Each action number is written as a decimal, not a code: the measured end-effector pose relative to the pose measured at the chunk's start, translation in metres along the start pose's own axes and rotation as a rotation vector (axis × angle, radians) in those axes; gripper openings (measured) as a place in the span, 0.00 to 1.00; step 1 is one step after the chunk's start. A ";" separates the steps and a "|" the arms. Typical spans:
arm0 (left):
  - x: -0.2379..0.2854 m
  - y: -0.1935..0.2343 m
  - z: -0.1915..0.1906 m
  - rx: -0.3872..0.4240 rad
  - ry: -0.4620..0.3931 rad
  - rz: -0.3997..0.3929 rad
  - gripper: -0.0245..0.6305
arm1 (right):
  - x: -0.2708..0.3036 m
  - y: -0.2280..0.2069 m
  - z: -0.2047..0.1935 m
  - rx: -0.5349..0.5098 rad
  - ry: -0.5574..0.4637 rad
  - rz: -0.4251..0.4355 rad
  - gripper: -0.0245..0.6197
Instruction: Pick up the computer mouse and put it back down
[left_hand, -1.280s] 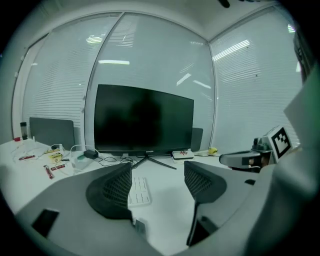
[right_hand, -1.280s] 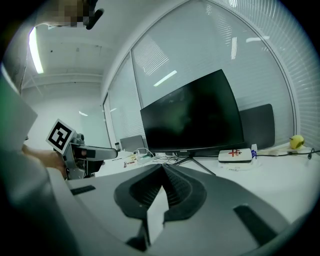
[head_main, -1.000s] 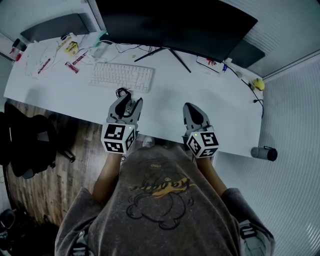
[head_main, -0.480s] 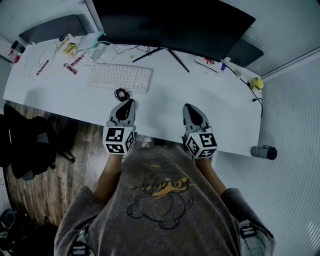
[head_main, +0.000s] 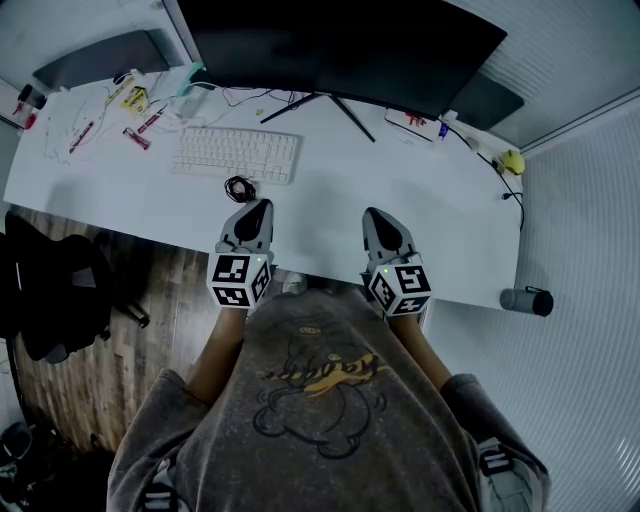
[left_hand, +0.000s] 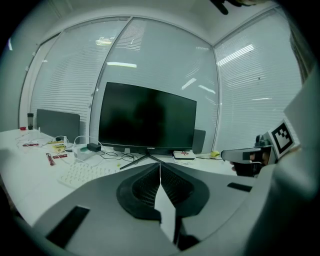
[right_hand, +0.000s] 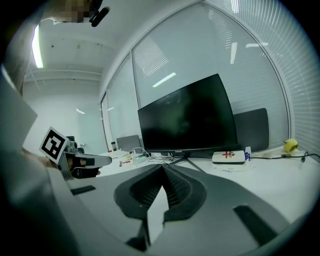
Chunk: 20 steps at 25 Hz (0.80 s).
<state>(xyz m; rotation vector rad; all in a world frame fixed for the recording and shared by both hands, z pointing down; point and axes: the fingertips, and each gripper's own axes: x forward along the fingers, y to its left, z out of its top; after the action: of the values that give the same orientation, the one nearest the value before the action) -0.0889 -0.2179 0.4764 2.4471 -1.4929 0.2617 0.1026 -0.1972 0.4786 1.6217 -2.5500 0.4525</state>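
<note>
A small dark thing with a looped cable lies on the white desk, just ahead and left of my left gripper's tip; I cannot tell whether it is the mouse. My left gripper hovers near the desk's front edge. Its jaws meet in the left gripper view with nothing between them. My right gripper is beside it to the right, also shut and empty. Each gripper shows at the edge of the other's view.
A white keyboard lies behind the dark thing, and a large black monitor stands on splayed legs at the back. Cables and small items crowd the back left. A white box and a yellow object sit at the back right. A chair stands on the left.
My left gripper's jaws have gone from open to shut, with nothing caught between them, and the gripper has sunk slightly. The right gripper has stayed where it was.
</note>
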 end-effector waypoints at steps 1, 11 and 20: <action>0.000 0.000 0.000 -0.004 -0.001 0.000 0.07 | 0.000 0.000 0.000 0.000 0.000 0.000 0.05; -0.003 -0.003 0.003 -0.024 -0.006 -0.001 0.07 | -0.002 -0.001 -0.001 0.003 0.003 -0.001 0.05; -0.008 -0.004 0.001 -0.028 -0.003 0.003 0.07 | -0.004 -0.001 -0.004 0.000 0.011 0.007 0.05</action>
<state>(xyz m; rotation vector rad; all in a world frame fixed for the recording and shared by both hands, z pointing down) -0.0888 -0.2099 0.4725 2.4246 -1.4917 0.2353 0.1052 -0.1934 0.4818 1.6061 -2.5488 0.4599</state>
